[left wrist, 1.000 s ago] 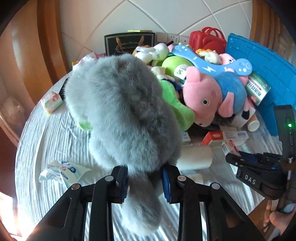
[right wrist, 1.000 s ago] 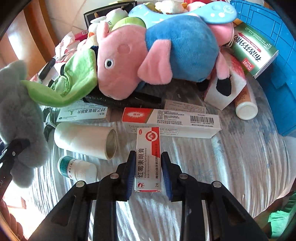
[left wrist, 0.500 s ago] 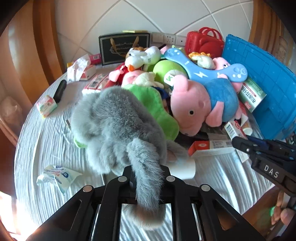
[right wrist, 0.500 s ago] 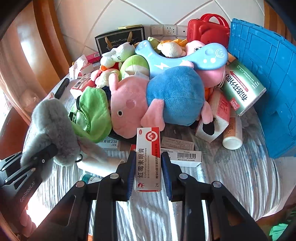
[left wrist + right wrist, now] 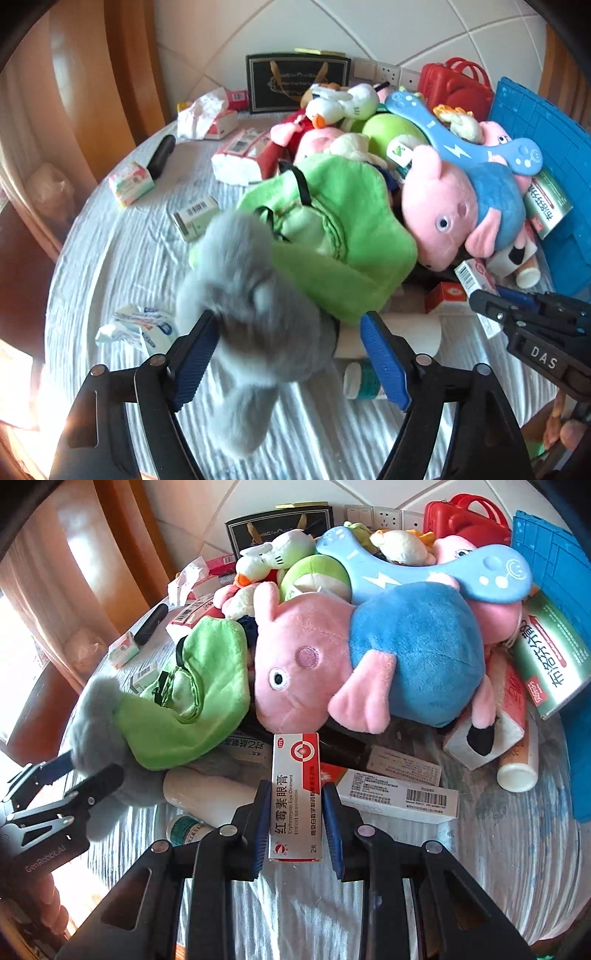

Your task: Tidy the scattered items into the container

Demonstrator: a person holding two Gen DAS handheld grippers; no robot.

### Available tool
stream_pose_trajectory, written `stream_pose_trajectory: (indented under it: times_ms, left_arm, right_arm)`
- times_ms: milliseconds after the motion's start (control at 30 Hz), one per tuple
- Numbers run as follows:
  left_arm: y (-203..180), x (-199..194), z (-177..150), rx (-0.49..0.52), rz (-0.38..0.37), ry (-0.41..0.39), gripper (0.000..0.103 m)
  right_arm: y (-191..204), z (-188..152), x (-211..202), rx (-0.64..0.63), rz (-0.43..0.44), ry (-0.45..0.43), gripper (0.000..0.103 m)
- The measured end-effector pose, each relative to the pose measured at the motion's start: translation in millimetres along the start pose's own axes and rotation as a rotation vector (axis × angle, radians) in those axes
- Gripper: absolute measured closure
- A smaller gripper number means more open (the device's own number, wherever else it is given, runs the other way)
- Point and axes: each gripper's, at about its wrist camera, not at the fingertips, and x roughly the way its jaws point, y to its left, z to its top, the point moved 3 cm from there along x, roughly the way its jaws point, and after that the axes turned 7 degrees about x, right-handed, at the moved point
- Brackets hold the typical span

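The right gripper point(image 5: 295, 823) is pinching an eye ointment box point(image 5: 296, 794) upright, ready for the blue crate point(image 5: 557, 576) at two o'clock. The left gripper's point(image 5: 288, 363) fingers are standing spread around the blurred grey plush toy point(image 5: 255, 306), apparently letting it drop to the tabletop point(image 5: 118, 258).

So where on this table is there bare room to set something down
Bare cloth lies on the left, between the black tube, the small barcode box and the crumpled wrapper. The near right edge is also free. The toy pile by the blue crate is crowded.
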Motion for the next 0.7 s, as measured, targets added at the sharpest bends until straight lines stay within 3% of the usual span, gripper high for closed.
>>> stream_pose_trajectory:
  times_ms: [100,200,300,400,533,567,600,633,700]
  left_arm:
    - [10,-8,6,-0.028,0.045,-0.016,0.017]
    - [20,9,-1,-0.045,0.054,0.054,0.017]
    - [22,34,-19,-0.004,0.036,0.156,0.017]
    - [21,48,-35,0.055,0.001,0.205,0.017]
    - [10,78,-51,0.09,-0.069,0.277,0.008]
    - [6,89,-55,0.102,-0.072,0.301,0.012]
    - [4,92,-56,0.092,-0.094,0.269,0.017]
    - [1,91,-53,0.098,-0.098,0.236,0.044]
    - [-5,88,-47,0.133,-0.087,0.206,0.054]
  right_arm:
    - [11,8,5,-0.042,0.039,0.008,0.076]
    - [23,14,12,-0.072,0.062,0.012,0.076]
    - [30,14,16,-0.074,0.068,0.02,0.076]
    - [32,12,20,-0.052,0.054,0.032,0.076]
    - [34,6,28,-0.028,0.022,0.049,0.076]
    - [34,5,30,-0.018,0.015,0.052,0.076]
    - [34,3,32,-0.012,0.007,0.056,0.076]
    - [34,0,34,-0.008,-0.003,0.06,0.076]
    - [33,-4,37,0.005,-0.018,0.066,0.076]
